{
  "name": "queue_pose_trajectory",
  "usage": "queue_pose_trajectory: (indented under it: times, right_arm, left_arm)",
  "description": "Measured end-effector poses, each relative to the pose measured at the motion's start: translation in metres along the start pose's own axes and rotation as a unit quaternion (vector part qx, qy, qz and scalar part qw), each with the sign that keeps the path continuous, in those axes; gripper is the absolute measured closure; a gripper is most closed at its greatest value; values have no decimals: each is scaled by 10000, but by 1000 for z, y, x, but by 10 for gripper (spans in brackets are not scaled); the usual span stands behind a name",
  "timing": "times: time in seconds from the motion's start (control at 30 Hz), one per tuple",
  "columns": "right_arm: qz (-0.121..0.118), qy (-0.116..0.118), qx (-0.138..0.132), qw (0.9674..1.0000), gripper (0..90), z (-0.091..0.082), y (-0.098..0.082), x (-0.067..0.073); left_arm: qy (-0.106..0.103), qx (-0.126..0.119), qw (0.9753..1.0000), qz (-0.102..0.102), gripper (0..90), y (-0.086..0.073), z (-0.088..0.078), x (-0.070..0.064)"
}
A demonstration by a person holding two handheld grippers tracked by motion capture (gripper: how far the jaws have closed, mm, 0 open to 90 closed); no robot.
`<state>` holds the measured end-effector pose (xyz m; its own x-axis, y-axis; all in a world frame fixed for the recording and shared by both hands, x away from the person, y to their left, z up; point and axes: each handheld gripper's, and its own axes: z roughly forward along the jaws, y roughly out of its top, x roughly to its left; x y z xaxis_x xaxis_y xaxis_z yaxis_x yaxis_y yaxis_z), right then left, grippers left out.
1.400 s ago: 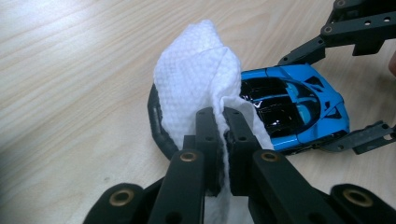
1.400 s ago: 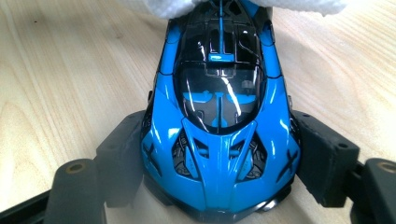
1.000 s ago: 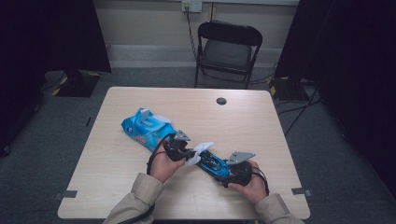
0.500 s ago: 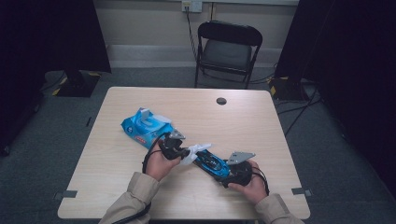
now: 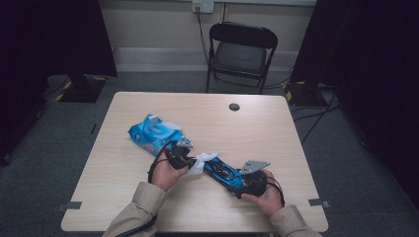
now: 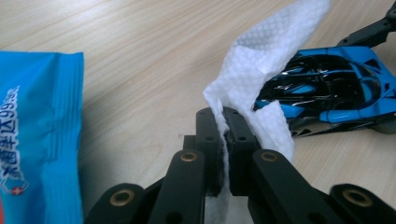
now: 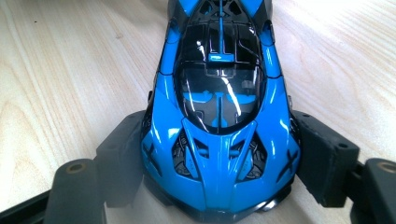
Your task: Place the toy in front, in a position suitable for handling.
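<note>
A blue and black toy car [image 5: 223,173] [image 7: 219,107] [image 6: 334,93] rests on the wooden table [image 5: 257,128]. My right gripper [image 5: 236,181] [image 7: 219,158] is shut on it, one pad against each flank. My left gripper [image 5: 190,159] [image 6: 224,126] is shut on a white wet wipe [image 5: 202,160] [image 6: 261,65], which stands up from the closed jaws and hangs against the car's far end. In the high view the left gripper sits just left of the car. A blue wipe pack [image 5: 154,133] [image 6: 39,135] lies behind and to the left of it.
A small dark round hole [image 5: 234,106] marks the table's far middle. A black folding chair [image 5: 242,52] stands beyond the far edge. Bare tabletop lies to the right and far side of the car. Dark curtains flank the room.
My left gripper with the wipe has shifted slightly left and back along the car's far end. The right gripper and the car have stayed put.
</note>
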<state>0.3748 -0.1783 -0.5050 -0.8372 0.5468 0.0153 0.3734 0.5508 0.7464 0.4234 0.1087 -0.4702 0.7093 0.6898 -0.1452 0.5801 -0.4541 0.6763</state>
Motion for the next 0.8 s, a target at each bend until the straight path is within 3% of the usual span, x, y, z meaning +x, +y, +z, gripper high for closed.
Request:
queue_pose_trajectory:
  times: [0.17,0.5,0.7,0.77,0.8]
  right_arm:
    - [2,0,0,10000,256,0,0,0]
    - [-3,-4,9,10000,254,0,0,0]
    - [-34,18,10,10000,251,0,0,-1]
    - [-33,19,12,10000,251,0,0,-1]
    - [-31,19,11,10000,250,0,0,-1]
  left_arm:
    - [111,63,9999,-6,864,-3,-3,4]
    - [155,-71,9999,-28,864,-6,-22,6]
    - [218,-85,9997,-5,864,-19,-35,9]
    - [229,-107,9997,-58,863,-26,-37,10]
    - [130,-116,9997,-155,864,-33,-38,11]
